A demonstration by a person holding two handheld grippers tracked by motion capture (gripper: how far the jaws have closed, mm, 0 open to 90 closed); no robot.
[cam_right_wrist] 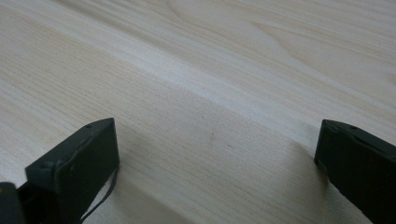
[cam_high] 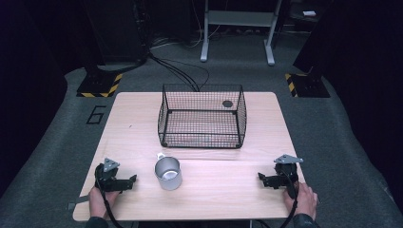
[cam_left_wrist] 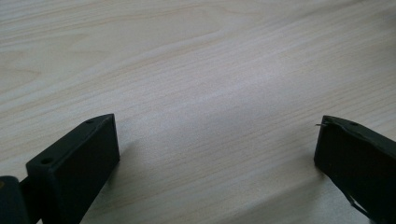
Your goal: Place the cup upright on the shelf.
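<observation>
A small metal cup [cam_high: 168,173] with a handle stands upright on the wooden table [cam_high: 128,123], near the front middle. Behind it sits a black wire basket [cam_high: 202,116], with nothing inside it. My left gripper [cam_high: 133,179] rests on the table at the front left, held by a hand, a short way left of the cup. At the front right lies my right gripper [cam_high: 260,178], also hand-held. Both stand open, with bare wood between the jaws in the left gripper view [cam_left_wrist: 217,140] and the right gripper view [cam_right_wrist: 217,142].
The table stands on grey carpet. Black stands with yellow-striped bases [cam_high: 100,85] are beyond its far corners, cables [cam_high: 180,71] run across the floor behind the basket, and a grey metal frame [cam_high: 237,28] stands farther back.
</observation>
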